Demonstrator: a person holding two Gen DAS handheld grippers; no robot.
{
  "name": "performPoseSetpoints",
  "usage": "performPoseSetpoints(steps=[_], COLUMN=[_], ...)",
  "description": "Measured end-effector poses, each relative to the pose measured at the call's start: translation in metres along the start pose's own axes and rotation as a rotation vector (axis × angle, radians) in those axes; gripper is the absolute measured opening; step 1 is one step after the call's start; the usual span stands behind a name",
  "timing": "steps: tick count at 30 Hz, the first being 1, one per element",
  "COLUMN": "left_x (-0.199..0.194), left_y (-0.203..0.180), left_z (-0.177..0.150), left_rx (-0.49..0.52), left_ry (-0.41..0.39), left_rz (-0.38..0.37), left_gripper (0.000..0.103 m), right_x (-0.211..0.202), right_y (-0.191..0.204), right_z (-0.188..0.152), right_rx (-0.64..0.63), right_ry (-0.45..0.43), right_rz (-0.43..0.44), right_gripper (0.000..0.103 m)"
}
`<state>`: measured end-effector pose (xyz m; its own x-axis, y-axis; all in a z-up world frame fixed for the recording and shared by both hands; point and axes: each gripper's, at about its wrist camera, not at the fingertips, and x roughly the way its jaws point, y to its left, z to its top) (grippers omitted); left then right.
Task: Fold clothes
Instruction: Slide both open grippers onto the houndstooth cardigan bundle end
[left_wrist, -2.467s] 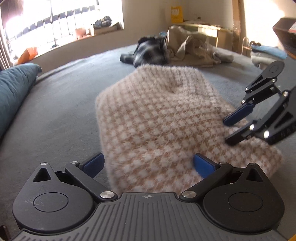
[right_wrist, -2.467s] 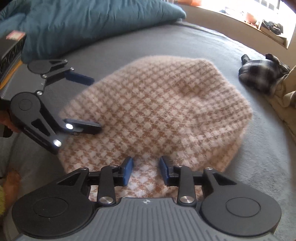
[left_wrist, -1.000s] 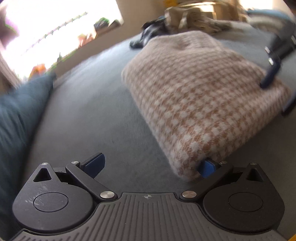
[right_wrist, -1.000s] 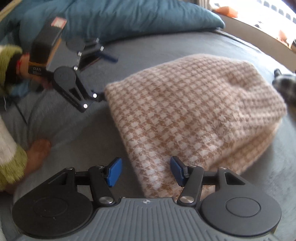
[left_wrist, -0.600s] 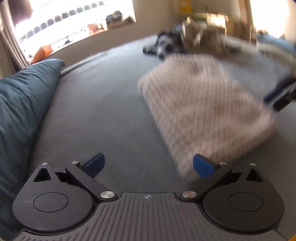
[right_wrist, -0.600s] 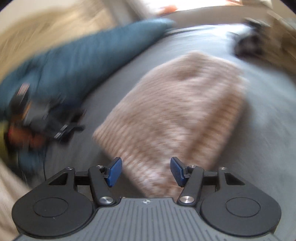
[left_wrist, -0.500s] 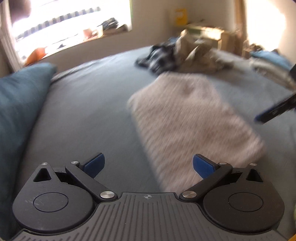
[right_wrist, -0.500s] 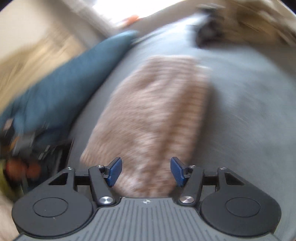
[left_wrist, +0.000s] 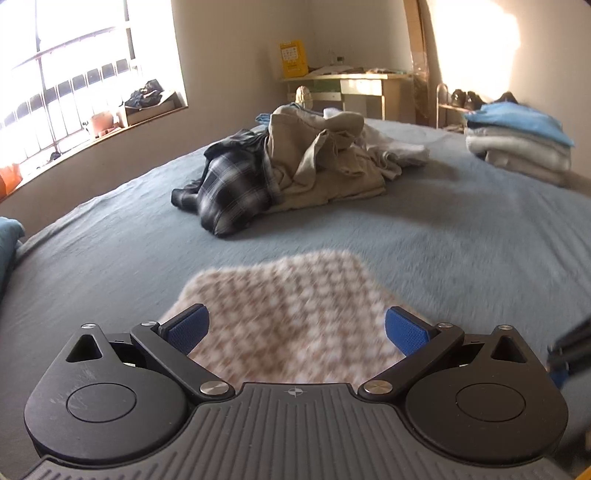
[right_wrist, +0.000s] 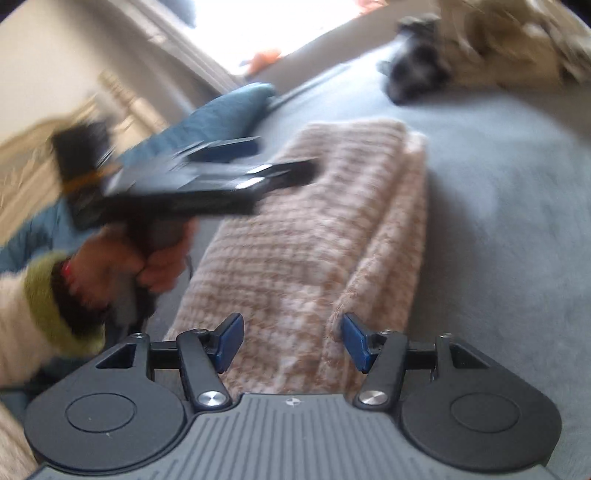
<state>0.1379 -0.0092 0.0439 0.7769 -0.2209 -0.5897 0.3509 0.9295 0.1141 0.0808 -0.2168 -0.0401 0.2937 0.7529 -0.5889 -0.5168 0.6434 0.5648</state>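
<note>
With both your left tongs (left_wrist: 295, 328) and right tongs (right_wrist: 291, 341) wide and empty over the folded sweater (right_wrist: 314, 236), a careless one-layer pinch could drag the fold open across the bed (left_wrist: 461, 236).

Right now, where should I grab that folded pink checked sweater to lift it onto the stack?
Probably the near short end of the sweater, coming in low from the right gripper side: its layered edges sit there between the open pads.

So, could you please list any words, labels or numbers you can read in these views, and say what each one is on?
None can be read.
Yellow box by the far wall: dark printing on its front, too small to read.
Gripper bodies: only a small crosshair mark, no text.
</note>
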Motion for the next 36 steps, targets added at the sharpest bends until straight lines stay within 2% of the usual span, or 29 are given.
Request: performPoseSetpoints(steps=[3,5,7,11,14,16,18,22,24,27,31,34,36], left_x=[0.006,0.014,0.026,0.048,0.064,0.072,0.074,0.073,0.078,0.077,0.073,0.077,0.080], left_y=[-0.008,-0.015,-0.024,-0.036,-0.043,-0.043,-0.040,-0.030,-0.029,-0.033,-0.030,-0.025,-0.030], left_z=[0.006,0.008,0.011,0.014,0.012,0.010,0.010,0.010,0.007,0.007,0.004,0.001,0.000], left_rx=[-0.004,0.038,0.089,0.141,0.181,0.192,0.181,0.161,0.144,0.176,0.197,0.163,0.178], left_ry=[0.005,0.010,0.025,0.046,0.074,0.098,0.106,0.109,0.124,0.114,0.093,0.097,0.099], left_rz=[-0.030,-0.025,0.003,0.024,0.078,0.112,0.123,0.125,0.117,0.133,0.138,0.127,0.137], left_gripper=[0.103,0.103,0.103,0.103,0.103,0.103,0.103,0.103,0.103,0.103,0.103,0.103,0.103], right_x=[0.005,0.007,0.007,0.008,0.011,0.012,0.009,0.007,0.012,0.016,0.012,0.017,0.020], right_y=[0.013,0.005,-0.006,-0.024,-0.025,-0.022,-0.021,-0.026,-0.036,-0.046,-0.034,-0.044,-0.053], right_z=[0.000,-0.003,-0.007,-0.011,-0.013,-0.014,-0.010,-0.008,-0.015,-0.018,-0.012,-0.019,-0.026], right_rx=[-0.110,-0.107,-0.072,0.028,0.032,0.016,0.039,0.106,0.125,0.205,0.150,0.184,0.216], right_ry=[0.006,0.023,0.042,0.049,0.048,0.044,0.031,0.022,0.051,0.070,0.053,0.061,0.070], right_rz=[-0.012,-0.017,-0.022,0.038,0.055,0.061,0.102,0.171,0.152,0.184,0.215,0.221,0.220], right_gripper=[0.063,0.063,0.063,0.059,0.049,0.037,0.033,0.031,0.030,0.029,0.030,0.029,0.028])
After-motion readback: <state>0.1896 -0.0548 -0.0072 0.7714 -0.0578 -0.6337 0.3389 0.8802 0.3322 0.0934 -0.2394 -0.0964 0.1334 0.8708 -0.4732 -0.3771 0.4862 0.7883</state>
